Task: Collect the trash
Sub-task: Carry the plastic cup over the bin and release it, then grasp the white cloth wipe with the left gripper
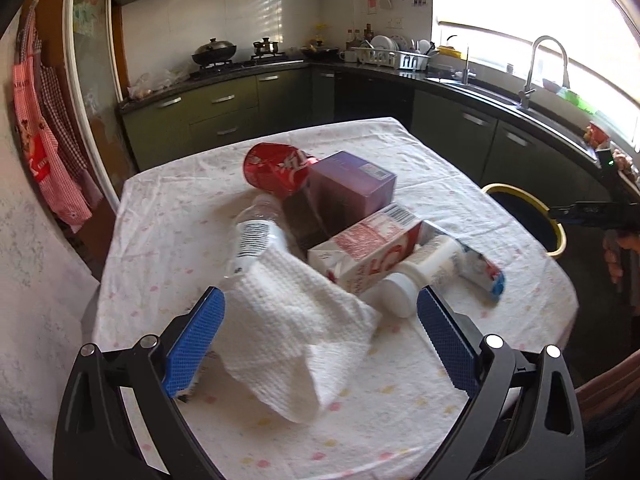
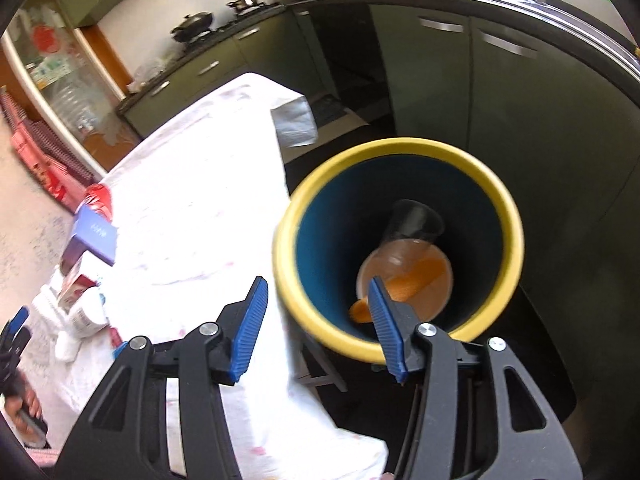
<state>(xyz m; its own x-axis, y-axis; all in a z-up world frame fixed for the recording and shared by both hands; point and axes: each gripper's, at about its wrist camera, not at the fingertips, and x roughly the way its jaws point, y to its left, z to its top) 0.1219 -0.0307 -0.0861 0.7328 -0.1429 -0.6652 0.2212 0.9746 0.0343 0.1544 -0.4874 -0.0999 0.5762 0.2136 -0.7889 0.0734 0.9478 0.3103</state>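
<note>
On the cloth-covered kitchen tabletop the left gripper, jaws apart, straddles a crumpled white paper towel lying against a red-and-white carton and clear plastic bottle. Closing carelessly could snag the cloth or nudge those neighbours. The right gripper, jaws apart and empty, hangs over the yellow-rimmed blue bin beside the tabletop.

From here the towel hides the bottle's lower half; the carton covers part of the tube; the bin is motion-blurred — I can't identify its orange contents.
</note>
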